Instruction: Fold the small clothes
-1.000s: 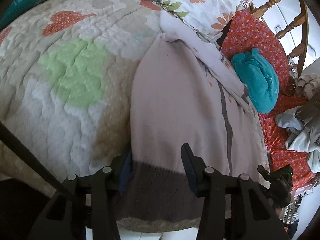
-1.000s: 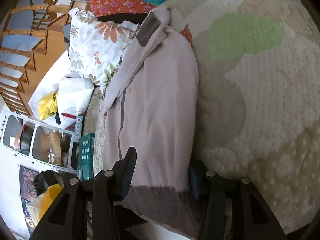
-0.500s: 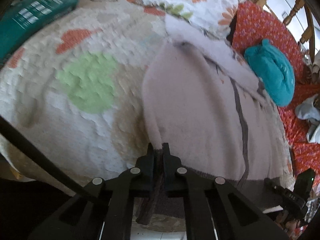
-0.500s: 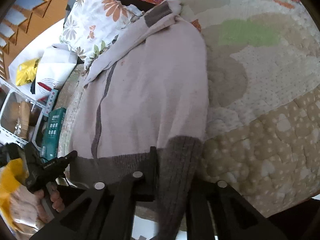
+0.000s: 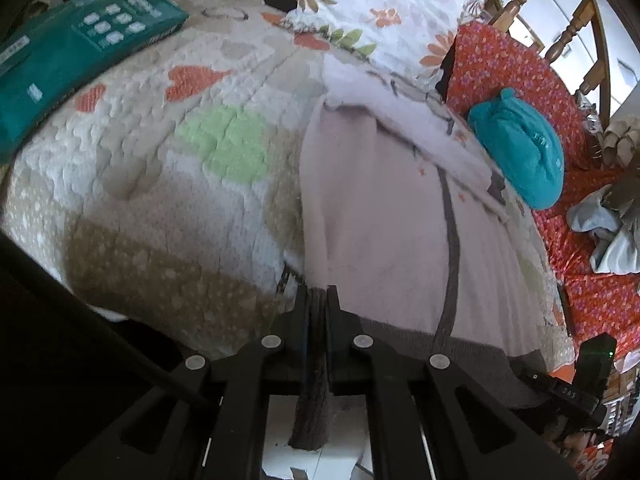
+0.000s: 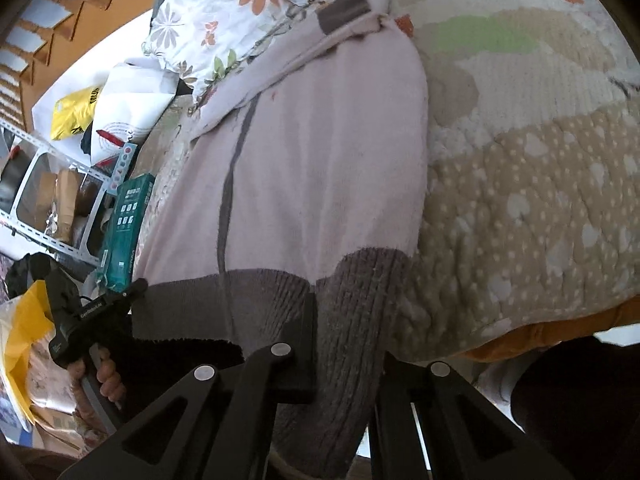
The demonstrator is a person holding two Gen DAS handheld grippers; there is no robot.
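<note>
A pale pink knit sweater point(image 5: 384, 216) with a grey ribbed hem point(image 5: 464, 352) lies lengthwise on a patchwork quilt point(image 5: 168, 184). My left gripper point(image 5: 318, 300) is shut on the hem's left corner, and a strip of grey rib hangs down between the fingers. In the right wrist view the sweater point(image 6: 320, 152) runs away from me, and my right gripper point(image 6: 344, 320) is shut on the grey hem point(image 6: 356, 312) at its right corner. The other gripper point(image 6: 92, 316) shows at the left there.
A floral pillow point(image 5: 384, 12) lies at the sweater's far end. A teal bundle point(image 5: 520, 148) and grey clothes point(image 5: 608, 228) lie on a red floral cover point(image 5: 520, 68). A green box point(image 5: 76, 48) rests on the quilt's far left. Wire shelving point(image 6: 52, 200) stands beside the bed.
Both grippers, open around the hem a second ago, have shut on its two corners. The hem is lifted slightly off the quilt's near edge.
</note>
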